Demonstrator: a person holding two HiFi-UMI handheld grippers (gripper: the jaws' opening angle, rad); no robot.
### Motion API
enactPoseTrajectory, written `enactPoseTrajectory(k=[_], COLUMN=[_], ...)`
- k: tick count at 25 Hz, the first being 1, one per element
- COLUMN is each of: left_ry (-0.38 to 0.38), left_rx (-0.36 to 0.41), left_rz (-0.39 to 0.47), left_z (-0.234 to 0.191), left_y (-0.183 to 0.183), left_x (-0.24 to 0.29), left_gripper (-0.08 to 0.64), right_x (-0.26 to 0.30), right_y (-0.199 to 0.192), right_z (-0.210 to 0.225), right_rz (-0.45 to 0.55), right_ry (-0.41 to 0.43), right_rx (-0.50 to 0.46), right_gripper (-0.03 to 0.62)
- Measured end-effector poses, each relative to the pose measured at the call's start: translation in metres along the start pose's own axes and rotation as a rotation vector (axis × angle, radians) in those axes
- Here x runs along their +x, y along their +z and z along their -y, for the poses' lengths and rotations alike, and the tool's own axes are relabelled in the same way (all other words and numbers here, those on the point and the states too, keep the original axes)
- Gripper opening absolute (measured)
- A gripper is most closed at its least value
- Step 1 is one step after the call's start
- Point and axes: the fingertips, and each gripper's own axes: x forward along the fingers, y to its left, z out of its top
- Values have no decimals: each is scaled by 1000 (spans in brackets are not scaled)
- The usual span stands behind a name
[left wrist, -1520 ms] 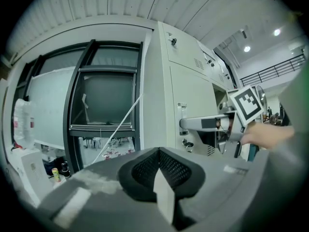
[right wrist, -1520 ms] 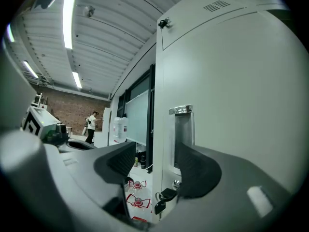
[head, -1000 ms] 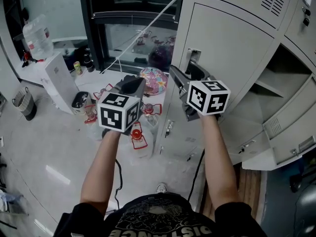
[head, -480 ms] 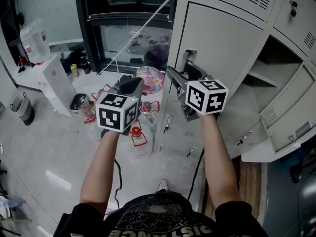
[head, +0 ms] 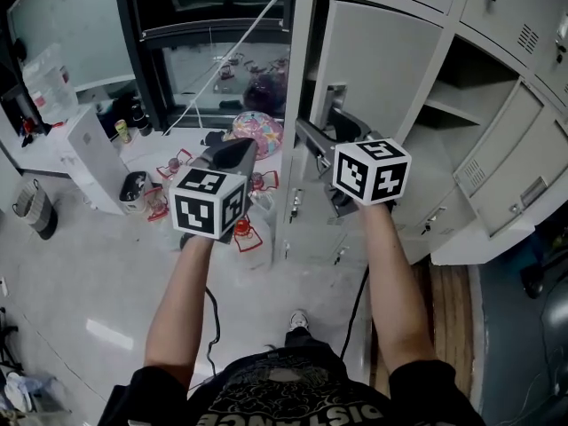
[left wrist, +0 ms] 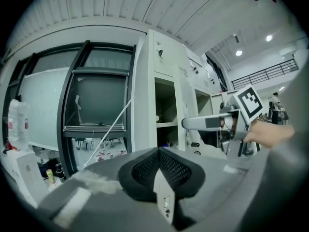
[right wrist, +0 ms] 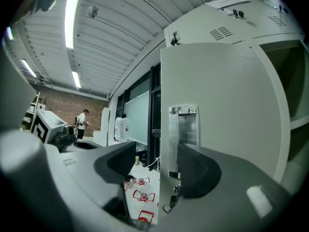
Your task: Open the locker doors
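Right gripper view: the pale locker door [right wrist: 227,105] fills the middle and right of the frame, swung partly out, its free edge toward centre. The metal handle plate [right wrist: 183,129] sits just inside that edge.

The right gripper [right wrist: 157,161] has its jaws wide apart, straddling the door's edge. The right-hand pad lies over the handle plate and looks to touch it. The left-hand pad stands clear, with floor showing in the gap. Hooked on, not clamped.

The left gripper [left wrist: 159,173] has its pads pressed together on nothing and is held level, out to the left of the lockers.

Head view: this door is upper centre. Two neighbouring doors [head: 506,162] at right are already open.

Judgement: the door is mid-swing. To do it well, pull along the hinge's arc rather than straight back, so the pad doesn't slide off the edge. Keep the left gripper out of the sweep. Mind the white cord [head: 240,51] slanting just left of the lockers.
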Motion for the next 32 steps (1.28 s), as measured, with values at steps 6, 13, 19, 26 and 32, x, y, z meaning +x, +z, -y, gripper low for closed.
enactPoseTrajectory(k=[6, 13, 19, 26, 32], left_ry=[-58, -122, -165, -184, -194], left_rx=[-3, -18, -24, -20, -7], left_rz=[-1, 10, 9, 31, 21], left_z=[26, 59, 88, 125, 171], left_y=[-6, -6, -5, 10, 13], left_x=[-4, -5, 2, 19, 30], left_gripper=[5, 5, 5, 4, 5], right_x=[-31, -69, -102, -140, -172], right_y=[0, -2, -1, -2, -1], right_z=[-4, -4, 5, 16, 32], right_rz=[6, -5, 4, 25, 32], right_ry=[-40, -80, -102, -81, -49], right_rx=[-4, 1, 6, 5, 7], right_gripper=[242, 238, 216, 199, 177])
